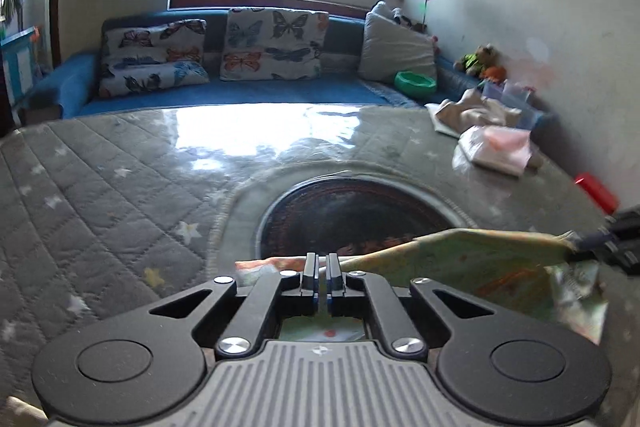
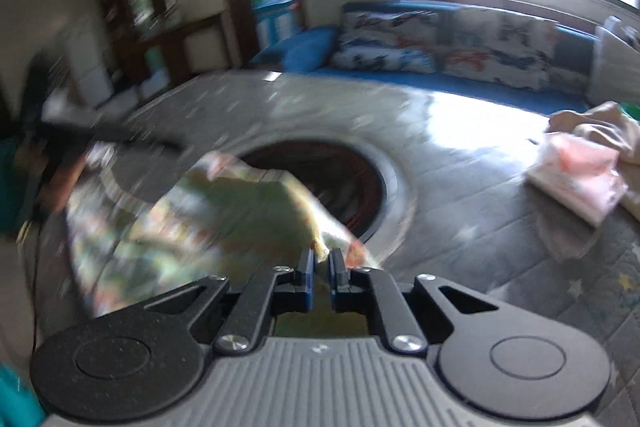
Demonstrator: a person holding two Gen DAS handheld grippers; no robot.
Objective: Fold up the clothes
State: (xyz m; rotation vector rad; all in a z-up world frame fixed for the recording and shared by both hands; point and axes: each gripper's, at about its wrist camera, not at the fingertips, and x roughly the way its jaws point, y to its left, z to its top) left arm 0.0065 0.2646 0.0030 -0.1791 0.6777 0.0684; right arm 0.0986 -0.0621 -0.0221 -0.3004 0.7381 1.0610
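Here, in the left wrist view, the left tool (image 1: 322,259) is clenched on the near edge of a patterned garment (image 1: 480,259), its two fingers pressed together with a strip of the cloth pinched between them. From the fingertips the garment stretches away to the right as a taut, raised band of green, yellow and orange print, and at its far right end the right tool (image 1: 592,245) grips the other corner; a loose flap hangs down below that end. Just beyond the tool's tips, a round dark opening (image 1: 352,215) is set in the grey quilted worktop (image 1: 100,187) with its small star pattern. Well ahead and to the right lie a folded pale pink piece (image 1: 500,151) and a crumpled beige cloth (image 1: 472,109), and a red object (image 1: 596,191) sits further right near the worktop's edge. In the right wrist view, blurred by motion, the right tool (image 2: 322,255) is likewise clamped on the garment (image 2: 240,211), a corner caught between its fingertips, while the cloth spreads ahead and to the left, lifted above the worktop (image 2: 480,187) and partly covering the dark opening (image 2: 340,179). The pink folded piece (image 2: 576,179) lies well off to the right, touching the beige cloth (image 2: 600,123) beyond it.
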